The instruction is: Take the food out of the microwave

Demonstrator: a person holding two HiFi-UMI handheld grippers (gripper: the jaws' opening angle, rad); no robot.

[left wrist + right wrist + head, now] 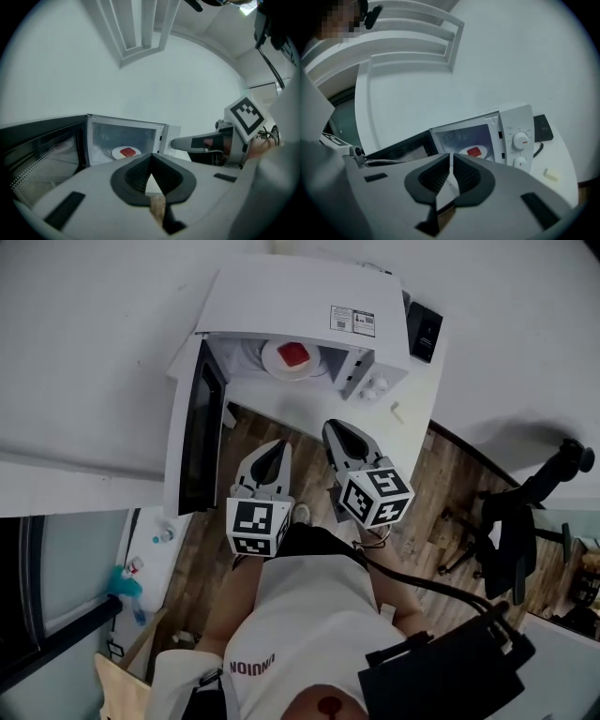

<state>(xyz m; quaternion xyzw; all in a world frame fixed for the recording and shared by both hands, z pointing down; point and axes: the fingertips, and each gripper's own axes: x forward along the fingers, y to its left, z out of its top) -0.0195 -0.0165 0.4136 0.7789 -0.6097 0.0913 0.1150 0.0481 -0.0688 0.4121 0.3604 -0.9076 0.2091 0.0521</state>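
A white microwave stands on a white table with its door swung open to the left. Inside, a white plate carries a red piece of food. The plate and food also show in the left gripper view, and the food in the right gripper view. My left gripper and right gripper hang side by side in front of the opening, well short of it. Both have their jaws closed tip to tip with nothing between them, as seen on the left gripper and right gripper.
The open door juts out on the left of the approach. A black box with a cable sits right of the microwave, and a small white block lies on the table. An office chair stands at the right on the wooden floor.
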